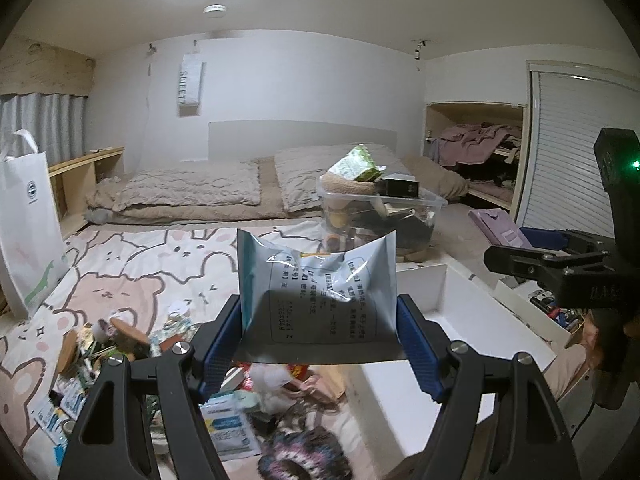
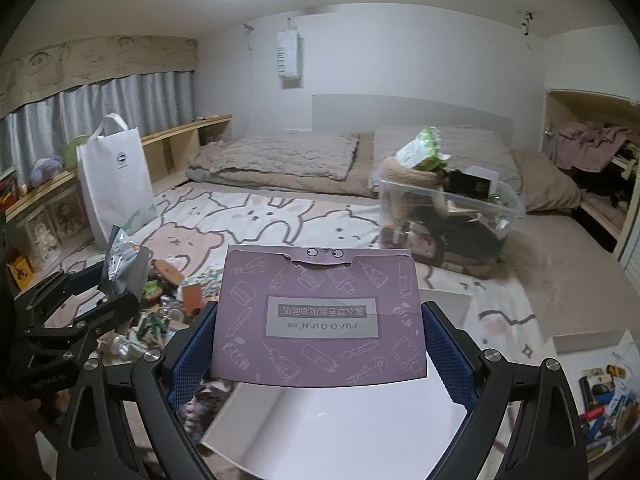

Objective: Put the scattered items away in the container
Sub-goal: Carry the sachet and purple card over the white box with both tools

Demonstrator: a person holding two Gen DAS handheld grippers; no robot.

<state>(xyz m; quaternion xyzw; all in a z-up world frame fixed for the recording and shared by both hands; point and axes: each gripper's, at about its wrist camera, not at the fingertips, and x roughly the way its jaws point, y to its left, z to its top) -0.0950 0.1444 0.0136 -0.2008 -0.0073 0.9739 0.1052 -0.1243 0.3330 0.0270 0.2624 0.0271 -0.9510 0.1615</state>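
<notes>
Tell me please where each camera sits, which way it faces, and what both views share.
Left wrist: on the left gripper, facing the bed; its blue fingers pinch a silver foil pouch; the right gripper shows at the right edge.
Right wrist: on the right gripper, facing the same way; its fingers pinch a purple printed card packet.
Shared: the clear plastic storage bin, the white tote bag.

Open cartoon-print blanket point(image 2: 256, 216) lies clear toward the heaped clear plastic bin point(image 2: 508, 216), with scattered clutter point(image 2: 168, 304) low left and the white tote bag point(image 2: 114, 176) beyond.
</notes>
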